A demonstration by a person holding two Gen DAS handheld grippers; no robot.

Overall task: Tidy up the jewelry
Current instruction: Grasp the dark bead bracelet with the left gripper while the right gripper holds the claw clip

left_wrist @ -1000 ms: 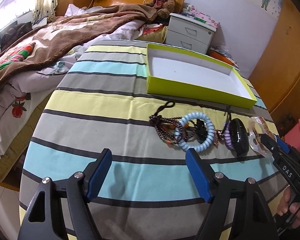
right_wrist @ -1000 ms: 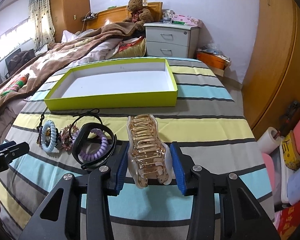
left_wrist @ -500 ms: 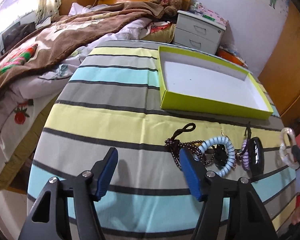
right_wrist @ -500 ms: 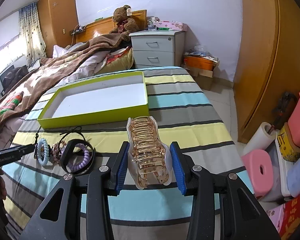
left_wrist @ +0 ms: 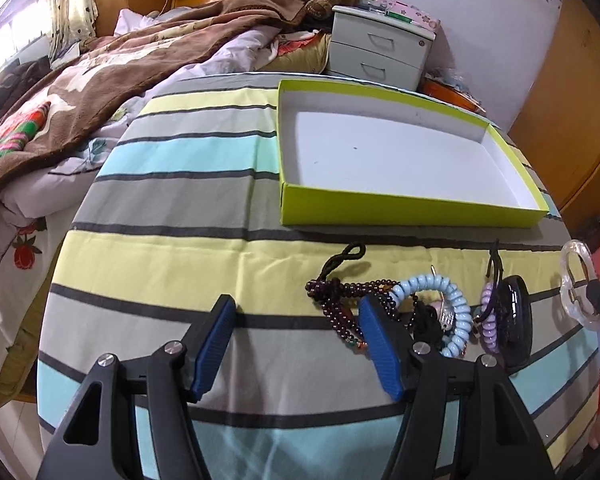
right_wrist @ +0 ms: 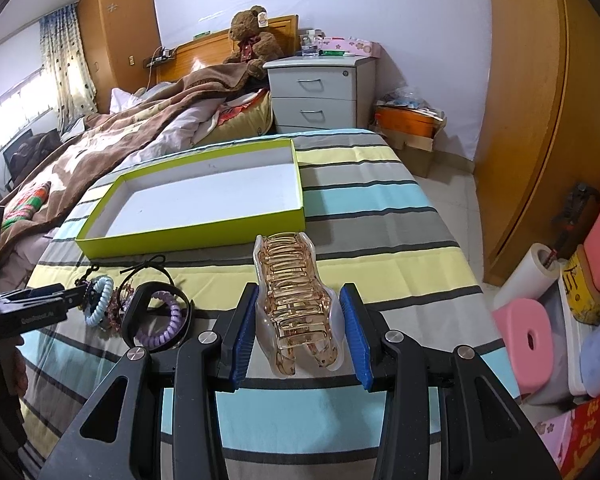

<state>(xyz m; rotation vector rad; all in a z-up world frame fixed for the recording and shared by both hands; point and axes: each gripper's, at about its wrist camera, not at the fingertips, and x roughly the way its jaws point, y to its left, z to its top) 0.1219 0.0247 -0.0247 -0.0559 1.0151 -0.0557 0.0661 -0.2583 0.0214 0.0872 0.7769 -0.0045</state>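
Note:
My right gripper is shut on a clear amber hair claw, held above the striped cloth in front of the lime-green box. In the left wrist view the claw shows at the far right. My left gripper stands open over bare cloth, and its right finger overlaps a dark red bead bracelet. Beside the beads lie a light blue spiral hair tie, a purple spiral tie and a black band. The box holds nothing.
A bed with a brown blanket lies left of the striped table. A grey nightstand and a teddy bear stand behind. A wooden wardrobe, a pink stool and storage boxes fill the floor at the right.
My left gripper's jaws have narrowed and it has shifted left, so the jewelry now sits further right in its view. The right gripper has drifted slightly, still holding the claw.

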